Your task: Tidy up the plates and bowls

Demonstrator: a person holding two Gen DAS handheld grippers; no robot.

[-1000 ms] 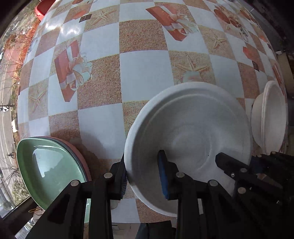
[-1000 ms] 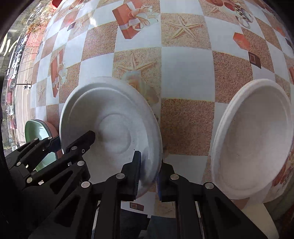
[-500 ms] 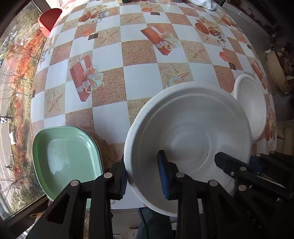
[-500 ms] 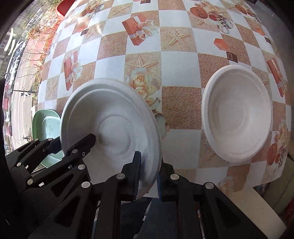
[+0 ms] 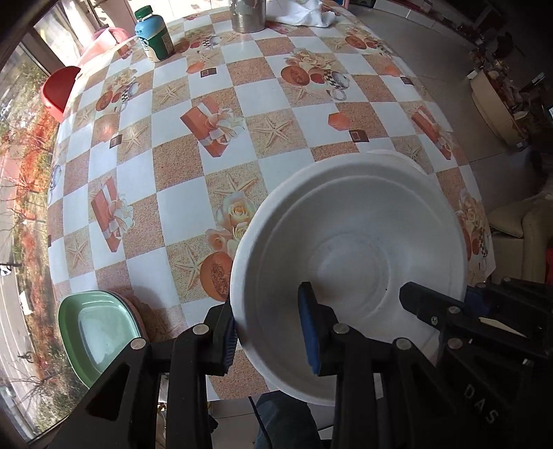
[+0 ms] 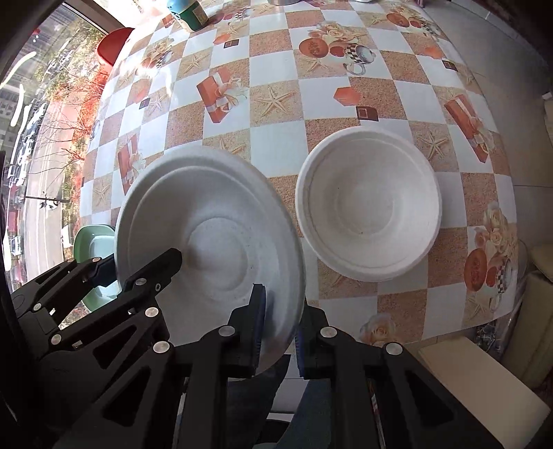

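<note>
Both grippers hold one white bowl [image 5: 352,235] in the air above the table's near edge. My left gripper [image 5: 269,324] is shut on its left rim. My right gripper [image 6: 280,324] is shut on its right rim, where the same bowl [image 6: 214,241] shows. A second white bowl [image 6: 368,203] sits on the table to the right; only its far rim [image 5: 394,155] peeks out behind the held bowl in the left wrist view. A green plate [image 5: 96,324] lies on a pink plate at the table's near left edge, also seen in the right wrist view [image 6: 93,238].
The table [image 5: 262,93] has a checked cloth. A green-capped bottle [image 5: 153,34], a metal pot [image 5: 247,13] and a white cloth [image 5: 304,13] stand at the far side. A red chair [image 5: 58,89] is at the far left, a cream sofa [image 5: 525,235] at the right.
Both grippers have lifted the white bowl up and back from the table, so much more of the table shows. The second bowl and the plates have stayed in place.
</note>
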